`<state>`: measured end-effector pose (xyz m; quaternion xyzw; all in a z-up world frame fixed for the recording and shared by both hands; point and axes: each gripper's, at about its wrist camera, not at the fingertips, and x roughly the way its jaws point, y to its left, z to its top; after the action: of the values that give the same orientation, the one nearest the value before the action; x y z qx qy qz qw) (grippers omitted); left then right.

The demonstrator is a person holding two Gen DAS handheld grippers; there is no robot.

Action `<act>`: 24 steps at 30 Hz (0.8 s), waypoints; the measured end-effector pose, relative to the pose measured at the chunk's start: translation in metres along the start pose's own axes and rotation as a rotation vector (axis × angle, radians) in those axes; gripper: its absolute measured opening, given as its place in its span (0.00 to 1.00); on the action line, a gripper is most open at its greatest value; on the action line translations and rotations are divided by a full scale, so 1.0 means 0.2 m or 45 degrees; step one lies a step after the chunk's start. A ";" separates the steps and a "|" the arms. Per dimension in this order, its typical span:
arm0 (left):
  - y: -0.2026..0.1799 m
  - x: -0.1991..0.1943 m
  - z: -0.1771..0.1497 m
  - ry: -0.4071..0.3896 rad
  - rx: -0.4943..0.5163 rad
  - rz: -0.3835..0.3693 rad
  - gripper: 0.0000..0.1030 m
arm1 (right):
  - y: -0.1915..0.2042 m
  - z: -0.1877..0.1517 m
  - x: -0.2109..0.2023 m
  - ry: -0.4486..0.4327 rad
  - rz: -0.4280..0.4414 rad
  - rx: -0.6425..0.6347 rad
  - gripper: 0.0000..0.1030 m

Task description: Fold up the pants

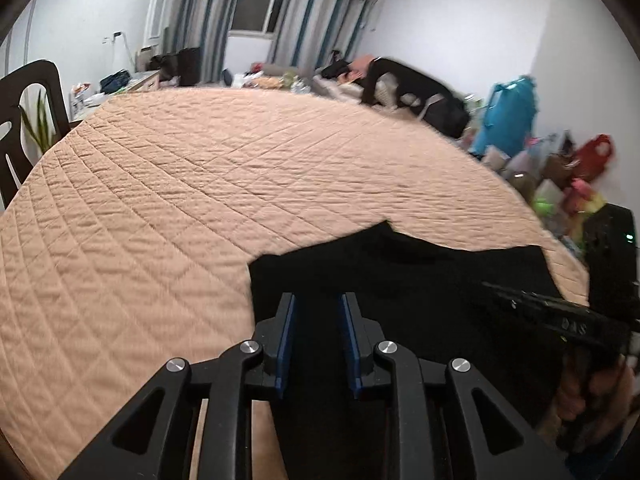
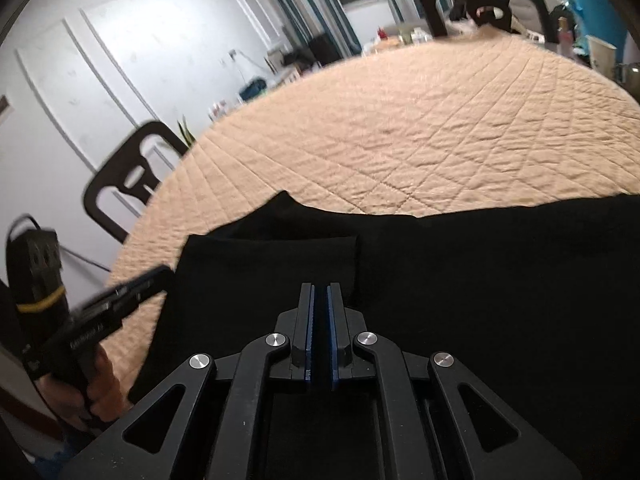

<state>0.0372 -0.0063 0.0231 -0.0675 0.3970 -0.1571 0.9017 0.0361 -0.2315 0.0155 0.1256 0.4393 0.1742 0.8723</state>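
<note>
While the black pants (image 2: 460,280) lay on the quilt (image 1: 200,184), stretching sideways under both grippers, the left gripper (image 1: 316,300) had its fingers apart and empty, and the right gripper (image 2: 320,290) had its fingers nearly together, holding nothing.

Left gripper (image 1: 316,300): matte black linkage arms with triangular cut-outs, four round silver pivot screws, blue pads lining the black fingers (image 1: 286,332). Right gripper (image 2: 320,292): same build, same blue pads. Seen from the right wrist, the left unit carries a black block banded in yellow. A green light glows on the right unit.
</note>
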 end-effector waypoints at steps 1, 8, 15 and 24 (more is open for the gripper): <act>0.00 0.04 0.00 0.033 0.001 0.009 0.24 | -0.01 0.02 0.05 0.031 -0.030 0.010 0.05; -0.03 -0.05 -0.10 0.028 0.046 -0.029 0.26 | 0.00 -0.08 -0.09 -0.045 -0.040 -0.061 0.06; -0.06 -0.26 -0.36 0.001 0.082 -0.107 0.26 | 0.12 -0.44 -0.24 -0.126 -0.060 -0.293 0.07; -0.12 -0.31 -0.46 -0.137 0.142 -0.018 0.26 | 0.11 -0.55 -0.29 -0.240 -0.120 -0.359 0.15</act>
<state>-0.0749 -0.0072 0.0088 -0.0282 0.3382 -0.1815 0.9230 -0.0888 -0.2278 0.0016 -0.0028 0.3321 0.1804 0.9258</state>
